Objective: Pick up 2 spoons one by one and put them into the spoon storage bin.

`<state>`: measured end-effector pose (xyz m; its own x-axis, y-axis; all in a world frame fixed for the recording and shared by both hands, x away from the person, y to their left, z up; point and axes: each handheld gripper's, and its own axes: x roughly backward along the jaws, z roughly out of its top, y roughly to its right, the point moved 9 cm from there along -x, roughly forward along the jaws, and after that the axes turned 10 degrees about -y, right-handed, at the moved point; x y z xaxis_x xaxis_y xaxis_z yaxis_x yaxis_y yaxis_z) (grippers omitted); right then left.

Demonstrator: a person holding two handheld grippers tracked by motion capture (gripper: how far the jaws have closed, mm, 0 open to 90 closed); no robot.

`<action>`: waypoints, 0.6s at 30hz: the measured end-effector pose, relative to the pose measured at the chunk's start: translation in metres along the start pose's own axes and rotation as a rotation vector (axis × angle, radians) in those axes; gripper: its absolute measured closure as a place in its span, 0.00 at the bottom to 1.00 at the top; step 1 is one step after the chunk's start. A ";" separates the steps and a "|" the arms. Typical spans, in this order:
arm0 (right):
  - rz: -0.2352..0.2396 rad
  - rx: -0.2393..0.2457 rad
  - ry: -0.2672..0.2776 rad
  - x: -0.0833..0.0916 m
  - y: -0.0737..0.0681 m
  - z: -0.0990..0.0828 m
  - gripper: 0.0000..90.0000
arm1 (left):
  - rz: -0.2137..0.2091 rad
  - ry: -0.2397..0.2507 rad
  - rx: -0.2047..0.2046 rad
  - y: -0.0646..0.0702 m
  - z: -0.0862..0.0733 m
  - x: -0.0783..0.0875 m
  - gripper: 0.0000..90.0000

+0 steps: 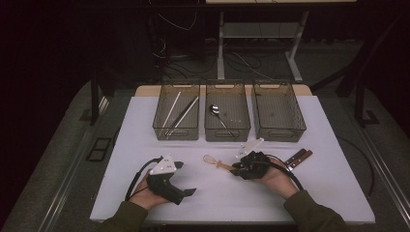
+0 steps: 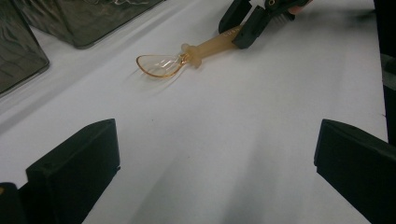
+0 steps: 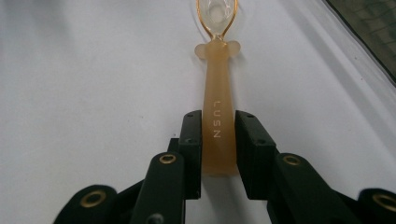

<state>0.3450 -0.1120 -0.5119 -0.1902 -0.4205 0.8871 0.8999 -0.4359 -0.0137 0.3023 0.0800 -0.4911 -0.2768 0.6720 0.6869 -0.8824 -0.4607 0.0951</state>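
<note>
High view: a person's two hands work at a white table (image 1: pixel 145 130); three mesh bins stand in a row at its 12 o'clock edge, the left bin (image 1: pixel 177 111) holding chopsticks (image 1: pixel 180 114), the middle bin (image 1: pixel 227 111) a metal spoon (image 1: pixel 215 112), the right bin (image 1: pixel 278 111) nothing that can be made out; the right gripper (image 1: pixel 238 167) lies low near table centre, pointing toward 9 o'clock, on the handle of an amber plastic spoon (image 1: pixel 214 161); brown-handled utensils (image 1: pixel 298 157) lie just beyond the right hand at 3 o'clock; the left gripper (image 1: pixel 185 178) rests apart at 7 o'clock of the spoon.

Left gripper view: its own jaws stand wide apart with bare table between them; at 12 o'clock the spoon (image 2: pixel 187 57) lies flat, bowl toward 9 o'clock, and the right gripper (image 2: pixel 243 29) pinches its handle end.

Right gripper view: the two fingers (image 3: pixel 191 140) are clamped on the spoon handle (image 3: pixel 217 116), one on each flat side, near the butt; the bowl points to 12 o'clock and the spoon rests on the table.

Judged step: securing the spoon for lifting, probably toward the middle bin with the other spoon. To do it well: keep the handle centred between the pads; hold the squeeze firm, since smooth plastic may slip; lift straight up before travelling, bowl level; clear the bin wall before lowering.
</note>
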 end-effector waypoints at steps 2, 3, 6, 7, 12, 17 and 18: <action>-0.002 -0.003 0.003 0.000 0.001 0.000 0.82 | 0.000 0.000 0.000 0.000 0.000 0.000 0.00; -0.007 -0.007 0.004 0.001 0.002 0.000 0.82 | -0.001 0.001 0.001 0.000 0.000 0.000 0.00; -0.012 -0.011 0.013 0.003 0.003 0.001 0.82 | -0.001 0.002 0.001 0.000 0.000 0.000 0.00; 0.002 -0.023 0.022 0.004 0.002 0.002 0.82 | -0.002 0.002 0.001 0.000 0.000 0.000 0.00; 0.012 -0.052 0.052 0.013 0.004 0.003 0.82 | -0.002 0.001 0.000 0.000 0.000 0.000 0.00; 0.022 -0.078 0.091 0.021 0.007 0.005 0.82 | -0.002 -0.001 -0.001 0.000 0.000 0.000 0.00; 0.024 -0.082 0.096 0.023 0.008 0.005 0.82 | -0.002 -0.001 -0.001 0.000 0.000 0.000 0.00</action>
<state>0.3496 -0.1214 -0.4897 -0.2091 -0.5041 0.8379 0.8703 -0.4867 -0.0757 0.3020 0.0798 -0.4912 -0.2746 0.6726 0.6871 -0.8836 -0.4584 0.0956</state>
